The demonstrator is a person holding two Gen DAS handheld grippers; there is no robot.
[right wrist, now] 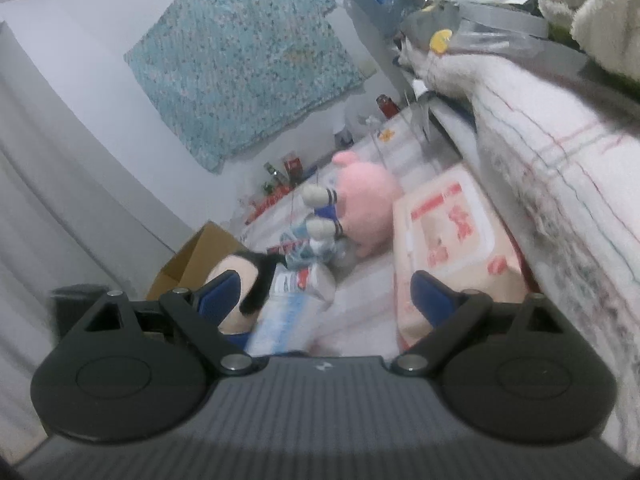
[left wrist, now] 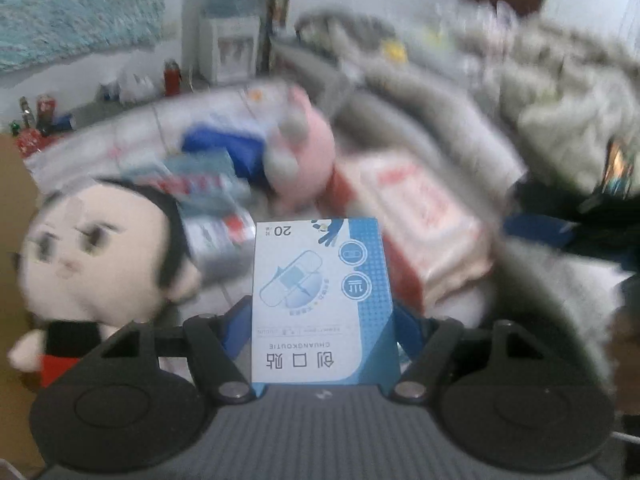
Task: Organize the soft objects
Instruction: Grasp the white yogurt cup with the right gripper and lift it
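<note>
Left claw (left wrist: 324, 320) clamps an upright bandage box (left wrist: 322, 300) above the bed (right wrist: 360, 312) — black-haired doll (left wrist: 96, 248) at nine o'clock; right claw (right wrist: 332, 292) spread apart, holding nothing, wipes pack (right wrist: 452, 240) at one o'clock.

A teal textured cloth (right wrist: 240, 68) hangs on the white wall above a cardboard box (right wrist: 192, 260).

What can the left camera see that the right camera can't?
Only the left view shows the bandage box clamped in the left gripper, and the doll's face. Only the right view shows the open, empty right gripper and the cardboard box. Both show the pink plush, the wipes pack and the doll.
</note>
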